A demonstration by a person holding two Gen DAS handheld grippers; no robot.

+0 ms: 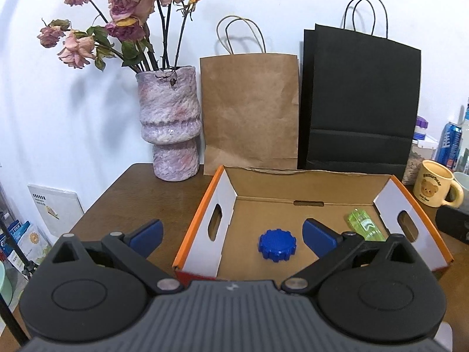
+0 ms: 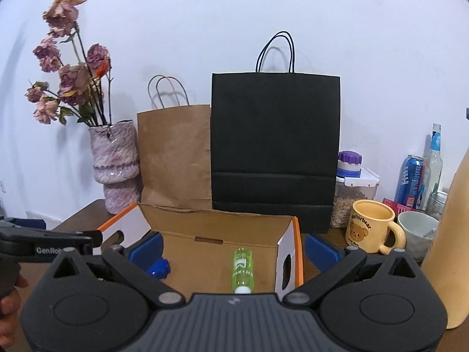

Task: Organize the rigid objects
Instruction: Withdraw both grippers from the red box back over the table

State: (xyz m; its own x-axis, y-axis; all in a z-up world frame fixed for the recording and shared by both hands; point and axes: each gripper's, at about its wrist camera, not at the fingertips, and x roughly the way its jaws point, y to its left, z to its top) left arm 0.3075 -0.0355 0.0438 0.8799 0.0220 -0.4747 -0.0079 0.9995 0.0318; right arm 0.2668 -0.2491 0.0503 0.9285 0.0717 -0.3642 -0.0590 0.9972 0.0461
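Observation:
An open cardboard box (image 1: pixel 225 205) with orange rims and white end walls stands on the brown table. A blue ridged lid (image 1: pixel 277 245) and a green plastic bottle (image 1: pixel 365 224) lie on its floor. My left gripper (image 1: pixel 233 234) is open and empty, held above the box's front left part. In the right wrist view the box (image 2: pixel 297 243), the bottle (image 2: pixel 242 270) and part of the lid (image 2: pixel 159 267) show. My right gripper (image 2: pixel 233 249) is open and empty above the box's front right. The left gripper's body shows at the left edge (image 2: pixel 44 245).
A pink vase (image 1: pixel 170 126) of dried roses, a brown paper bag (image 1: pixel 250 111) and a black paper bag (image 1: pixel 360 102) stand behind the box. A yellow bear mug (image 2: pixel 370 226), a white cup (image 2: pixel 417 231), a jar (image 2: pixel 350 196), a blue can (image 2: pixel 411 180) and a glass bottle (image 2: pixel 435 164) crowd the right.

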